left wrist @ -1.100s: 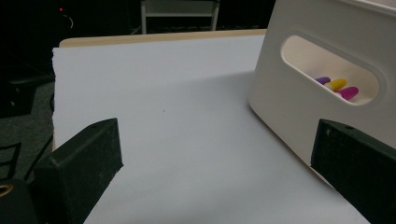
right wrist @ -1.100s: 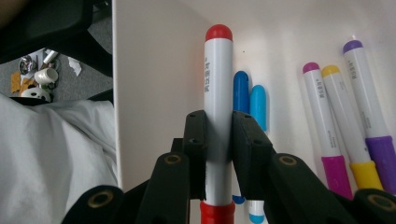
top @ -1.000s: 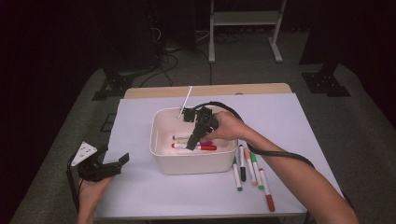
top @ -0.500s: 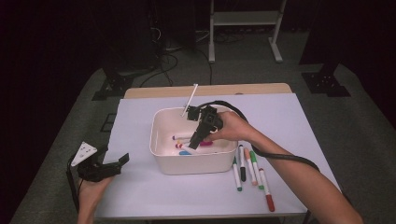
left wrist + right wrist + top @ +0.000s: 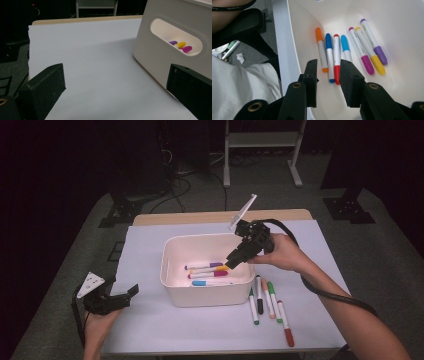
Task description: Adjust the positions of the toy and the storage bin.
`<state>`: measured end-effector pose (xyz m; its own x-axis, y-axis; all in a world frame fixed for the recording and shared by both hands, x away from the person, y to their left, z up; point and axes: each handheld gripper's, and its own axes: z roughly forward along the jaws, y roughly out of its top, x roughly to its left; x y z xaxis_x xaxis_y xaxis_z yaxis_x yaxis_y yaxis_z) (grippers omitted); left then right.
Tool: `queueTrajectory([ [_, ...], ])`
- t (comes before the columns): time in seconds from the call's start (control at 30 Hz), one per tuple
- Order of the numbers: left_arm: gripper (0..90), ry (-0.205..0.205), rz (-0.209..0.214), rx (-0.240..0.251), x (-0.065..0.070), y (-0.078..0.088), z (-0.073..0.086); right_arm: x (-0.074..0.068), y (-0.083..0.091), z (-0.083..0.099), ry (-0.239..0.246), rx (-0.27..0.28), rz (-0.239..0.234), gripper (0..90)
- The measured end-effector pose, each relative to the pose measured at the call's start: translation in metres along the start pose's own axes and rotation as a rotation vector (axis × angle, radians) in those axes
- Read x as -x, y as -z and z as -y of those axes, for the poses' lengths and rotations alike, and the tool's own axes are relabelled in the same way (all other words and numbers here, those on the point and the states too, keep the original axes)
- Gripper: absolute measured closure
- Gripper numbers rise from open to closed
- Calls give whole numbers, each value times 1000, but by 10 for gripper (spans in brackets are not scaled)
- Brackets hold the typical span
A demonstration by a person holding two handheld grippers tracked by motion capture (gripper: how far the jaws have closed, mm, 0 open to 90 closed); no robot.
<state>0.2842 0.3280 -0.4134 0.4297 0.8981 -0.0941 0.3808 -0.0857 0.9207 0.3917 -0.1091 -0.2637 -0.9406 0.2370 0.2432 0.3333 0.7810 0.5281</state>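
Note:
A white bin sits mid-table with several markers lying in it. My right gripper hovers over the bin's right side, pointing down into it. Its jaws have just been opening and hold nothing. In the right gripper view the right gripper stands open above orange, blue, red, magenta, yellow and purple markers on the bin floor. My left gripper rests at the table's front left, open and empty. The left gripper faces the bin's side wall and its handle slot.
Several more markers lie loose on the white table cover just right of the bin's front corner. A person's forearm and the right gripper's cable cross the table's right side. Dark floor and stands surround the table.
The right gripper has lifted out of the bin toward its right rim, with its jaws now apart; the marker it reached down with stays in the bin. The left gripper has not moved.

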Motion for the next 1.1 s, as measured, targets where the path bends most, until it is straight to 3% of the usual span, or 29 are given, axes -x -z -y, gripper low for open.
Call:
queueTrajectory([
  [0.27, 7, -1, 1, -3, 1, 0, 0, -7, 32, 34, -38, 34, 56, 661],
  [0.57, 7, -2, 0, 0, 2, -2, 0, -2, 41, 95, -138, 59, 90, 658],
  [0.73, 7, -9, 0, -6, 2, -2, -1, 3, 34, 127, -197, 61, 105, 653],
  [1.1, 7, -4, -1, -5, 1, -2, 0, 10, -14, 188, -309, 14, 85, 639],
])
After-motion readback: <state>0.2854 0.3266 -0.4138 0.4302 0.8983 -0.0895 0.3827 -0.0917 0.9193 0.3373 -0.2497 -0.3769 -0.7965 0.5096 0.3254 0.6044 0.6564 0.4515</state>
